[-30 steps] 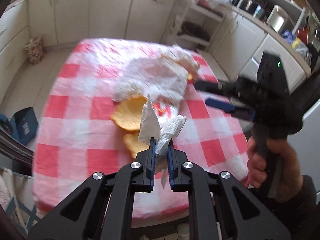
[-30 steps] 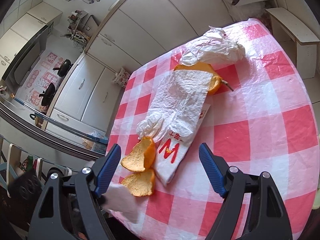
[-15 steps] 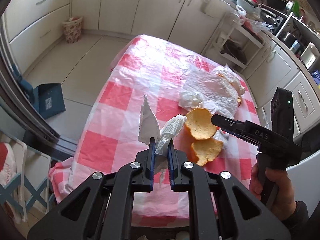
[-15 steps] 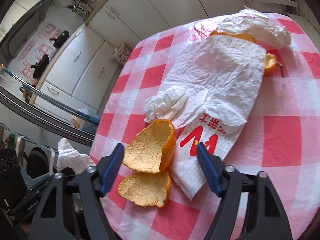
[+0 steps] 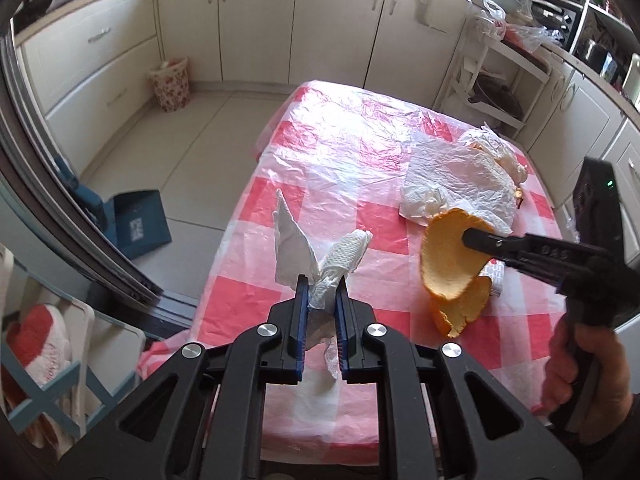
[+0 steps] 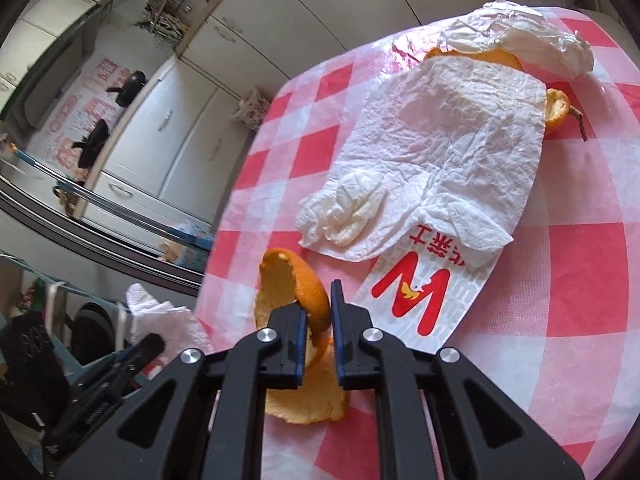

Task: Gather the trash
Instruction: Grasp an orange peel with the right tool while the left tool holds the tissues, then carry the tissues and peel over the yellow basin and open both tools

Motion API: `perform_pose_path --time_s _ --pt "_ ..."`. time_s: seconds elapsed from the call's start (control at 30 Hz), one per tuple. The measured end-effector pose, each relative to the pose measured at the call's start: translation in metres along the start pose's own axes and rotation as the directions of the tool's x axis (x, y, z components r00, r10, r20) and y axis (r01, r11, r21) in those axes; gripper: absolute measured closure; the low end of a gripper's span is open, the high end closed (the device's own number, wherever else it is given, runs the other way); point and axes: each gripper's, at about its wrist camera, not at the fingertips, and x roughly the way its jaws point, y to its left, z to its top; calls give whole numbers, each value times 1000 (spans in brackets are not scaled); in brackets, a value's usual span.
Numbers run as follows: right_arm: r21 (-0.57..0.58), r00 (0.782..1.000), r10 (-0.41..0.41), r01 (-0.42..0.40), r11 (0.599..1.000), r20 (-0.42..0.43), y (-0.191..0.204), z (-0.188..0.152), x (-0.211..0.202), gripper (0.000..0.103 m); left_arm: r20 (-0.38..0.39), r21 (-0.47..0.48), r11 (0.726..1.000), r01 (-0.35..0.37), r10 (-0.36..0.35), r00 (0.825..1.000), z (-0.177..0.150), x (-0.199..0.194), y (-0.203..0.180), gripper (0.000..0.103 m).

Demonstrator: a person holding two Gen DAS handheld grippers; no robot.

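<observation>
Partly done — left gripper [image 5: 321, 294] pinches crumpled tissue [image 5: 320, 256], right gripper [image 6: 317, 312] clamps orange peel [image 6: 294, 280]; 2nd peel [image 6: 308, 404], paper bag [image 6: 436, 160] etc. (far peel too) remain on table [image 6: 580, 300].

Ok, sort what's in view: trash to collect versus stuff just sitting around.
Trash:
- crumpled tissue in left gripper
- orange peel in right gripper
- second peel on table
- paper bag
- white napkin

Lying about:
- floral bin
- blue dustpan
</observation>
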Motion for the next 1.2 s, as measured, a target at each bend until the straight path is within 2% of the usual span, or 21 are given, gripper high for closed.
perform_pose_path --time_s 0.27,0.53,0.77,0.97,1.03,1.13,1.2 --pt "-24 998 9 -8 1000 54 -6 -5 -47 91 50 70 996 -47 43 998 0 -9 -18 92" --pt "-7 995 -61 62 998 80 -36 -17 -82 91 98 108 991 -79 68 993 -1 -16 -35 92" --pt "20 990 -101 99 995 98 -61 -28 -105 91 141 104 992 -67 52 989 0 -24 -47 92" --pt "67 979 -134 125 990 154 -87 -31 -137 91 203 76 997 17 -32 979 5 -40 -59 92" --pt "93 970 -165 150 984 181 -99 -30 -152 91 227 70 995 75 -89 970 8 -48 -67 92" --pt "158 943 -247 215 964 225 -127 -33 -182 91 253 88 982 165 -182 950 10 -57 -86 92" --pt "206 904 -349 303 930 246 -151 -37 -206 91 251 112 971 210 -232 940 9 -59 -104 92"
